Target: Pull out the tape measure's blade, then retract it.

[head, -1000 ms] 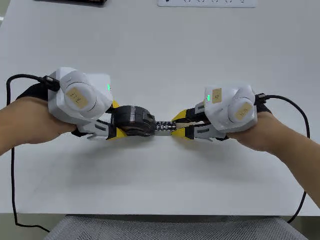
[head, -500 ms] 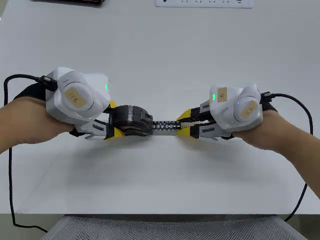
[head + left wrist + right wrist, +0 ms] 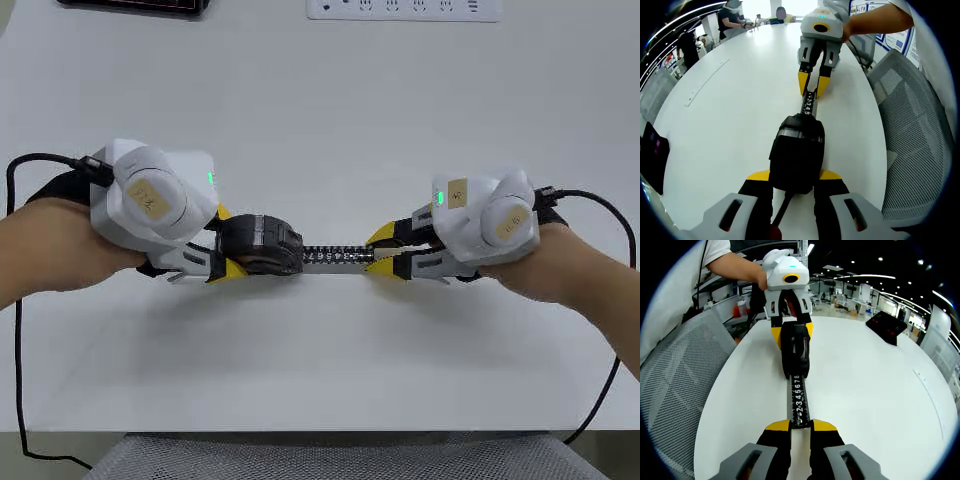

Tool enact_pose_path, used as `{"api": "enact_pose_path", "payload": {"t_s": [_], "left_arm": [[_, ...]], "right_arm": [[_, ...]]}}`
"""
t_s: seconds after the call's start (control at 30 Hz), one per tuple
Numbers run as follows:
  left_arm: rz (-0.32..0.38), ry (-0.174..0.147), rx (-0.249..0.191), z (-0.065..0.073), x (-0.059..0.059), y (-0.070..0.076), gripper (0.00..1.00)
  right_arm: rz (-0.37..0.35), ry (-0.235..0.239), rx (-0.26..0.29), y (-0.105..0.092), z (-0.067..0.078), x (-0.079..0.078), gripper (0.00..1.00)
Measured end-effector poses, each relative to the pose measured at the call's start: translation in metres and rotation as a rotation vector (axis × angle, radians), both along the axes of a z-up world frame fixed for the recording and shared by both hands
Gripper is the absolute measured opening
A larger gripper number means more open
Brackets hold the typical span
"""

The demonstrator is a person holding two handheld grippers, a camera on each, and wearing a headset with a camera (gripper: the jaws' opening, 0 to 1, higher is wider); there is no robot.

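Note:
A black tape measure (image 3: 261,244) lies on the white table (image 3: 320,110), and my left gripper (image 3: 228,250) is shut on its case (image 3: 797,152). Its dark blade (image 3: 335,255) with white numbers runs right out of the case. My right gripper (image 3: 380,252) is shut on the blade's end. In the right gripper view the blade (image 3: 798,401) stretches from my yellow-tipped jaws to the case (image 3: 794,349), numbers up to 8 showing. The left gripper view has the right gripper (image 3: 810,85) pinching the blade (image 3: 808,106) ahead.
A white power strip (image 3: 402,9) lies at the table's far edge, and a dark device (image 3: 130,4) sits at the far left. Cables (image 3: 18,300) trail from both grippers over the near edge. A grey mesh chair (image 3: 330,455) stands below the table front.
My right gripper has moved right with the blade's end, so more blade shows between the grippers. The left gripper and case stayed about where they were.

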State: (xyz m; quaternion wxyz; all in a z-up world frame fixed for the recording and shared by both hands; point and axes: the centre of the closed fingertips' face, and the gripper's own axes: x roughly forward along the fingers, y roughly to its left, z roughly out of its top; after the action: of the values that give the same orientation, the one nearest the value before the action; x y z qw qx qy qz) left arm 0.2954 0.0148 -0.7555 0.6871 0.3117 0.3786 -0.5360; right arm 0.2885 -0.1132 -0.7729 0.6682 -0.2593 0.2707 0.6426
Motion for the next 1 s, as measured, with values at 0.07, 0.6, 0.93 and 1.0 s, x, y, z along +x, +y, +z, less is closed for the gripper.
{"api": "enact_pose_path", "payload": {"t_s": [0.07, 0.6, 0.93, 1.0], "left_arm": [[-0.001, 0.000, 0.000, 0.000, 0.000, 0.000, 0.26], [0.000, 0.000, 0.001, 0.000, 0.000, -0.001, 0.26], [-0.004, -0.001, 0.003, 0.000, 0.000, -0.001, 0.26], [-0.005, 0.000, 0.003, 0.000, 0.000, -0.001, 0.26]], "right_arm": [[-0.001, 0.000, -0.003, -0.003, 0.000, 0.000, 0.10], [-0.008, -0.006, -0.033, -0.025, -0.001, 0.001, 0.10], [-0.020, -0.006, -0.051, -0.038, -0.003, 0.001, 0.10], [-0.021, -0.007, -0.055, -0.041, -0.003, 0.002, 0.10]]}}
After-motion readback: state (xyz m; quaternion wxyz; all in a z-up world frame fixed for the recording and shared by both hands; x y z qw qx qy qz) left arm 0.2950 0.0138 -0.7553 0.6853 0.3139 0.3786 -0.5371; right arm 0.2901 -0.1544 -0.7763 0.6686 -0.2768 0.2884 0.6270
